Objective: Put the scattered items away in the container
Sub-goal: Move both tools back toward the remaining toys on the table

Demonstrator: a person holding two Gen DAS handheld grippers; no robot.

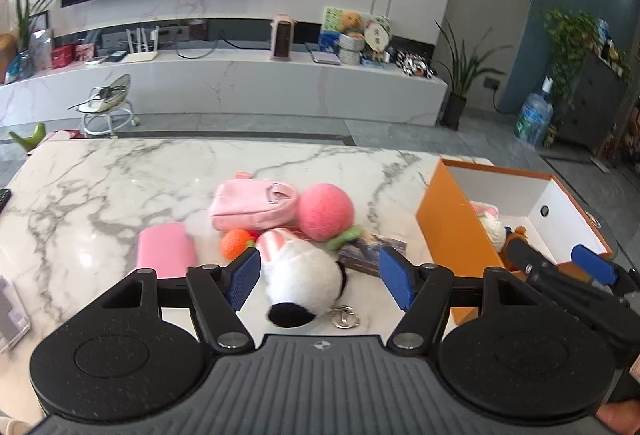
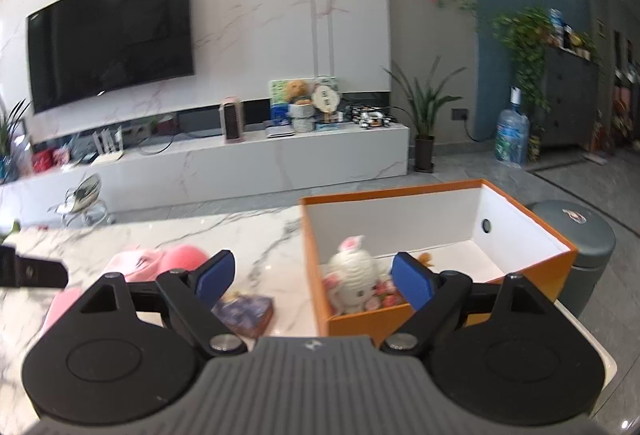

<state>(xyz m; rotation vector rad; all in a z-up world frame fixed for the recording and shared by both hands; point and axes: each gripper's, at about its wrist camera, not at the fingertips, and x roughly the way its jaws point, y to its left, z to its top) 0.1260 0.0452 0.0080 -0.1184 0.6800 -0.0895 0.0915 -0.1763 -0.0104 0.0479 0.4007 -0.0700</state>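
- The left claw [image 1: 318, 281] stands apart with the white plush toy [image 1: 298, 277] between its pads, which do not press it. If the jaws close where they are, I judge they would catch only the soft fur, and the toy could slip out on the way to the box.
- The toy's metal keyring [image 1: 345, 316] lies on the worktop [image 1: 120, 187] at the near edge, just beside the toy; it could dangle and snag the box wall during a lift.
- The right claw [image 2: 316, 281] is also apart and holds nothing; it hangs over the near wall of the orange box [image 2: 440, 315], which sits at the worktop's right edge. A white knitted doll [image 2: 354, 281] already lies inside.
- In the left view the right claw's arm reaches across the box's near side, so the two claws could collide if the left one heads there now.
- Waiting near the middle of the worktop are a pink pouch [image 1: 250, 207], a pink ball [image 1: 326, 211], an orange strawberry toy [image 1: 237, 243], a pink flat case [image 1: 166, 251] and a dark card pack [image 1: 370, 251], crowded closely enough that a reach may knock a neighbour.
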